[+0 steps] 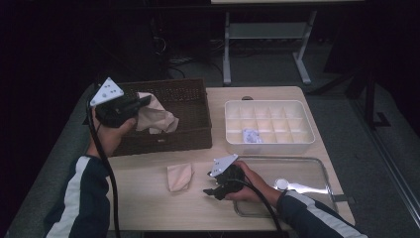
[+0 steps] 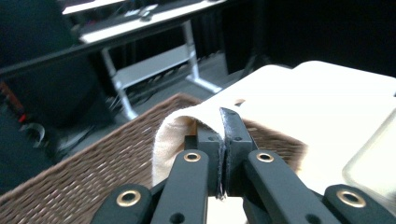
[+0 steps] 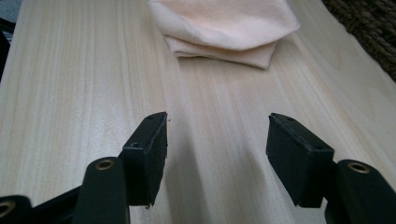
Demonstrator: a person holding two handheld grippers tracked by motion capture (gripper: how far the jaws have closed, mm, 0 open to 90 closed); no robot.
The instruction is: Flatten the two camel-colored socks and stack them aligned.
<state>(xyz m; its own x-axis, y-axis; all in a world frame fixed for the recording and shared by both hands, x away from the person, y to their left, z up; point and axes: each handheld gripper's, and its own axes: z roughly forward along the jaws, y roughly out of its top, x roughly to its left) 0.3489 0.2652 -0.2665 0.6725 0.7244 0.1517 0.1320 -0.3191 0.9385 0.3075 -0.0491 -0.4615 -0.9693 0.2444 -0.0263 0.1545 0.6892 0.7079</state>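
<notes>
Beige cloth [image 1: 154, 119] hangs above the wicker basket [image 1: 190, 104], pinched in the closed left gripper [image 1: 143, 101]. At five o'clock, a folded cloth [image 1: 179, 176] lies on the table [image 1: 143, 198]; the right gripper [image 1: 210, 191], jaws apart and empty, rests beside it.

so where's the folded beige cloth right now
In the high view the folded beige cloth lies flat on the table, just in front of the wicker basket and left of the open right claw.

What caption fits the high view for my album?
Left claw lifts a beige cloth over the wicker basket.
</notes>
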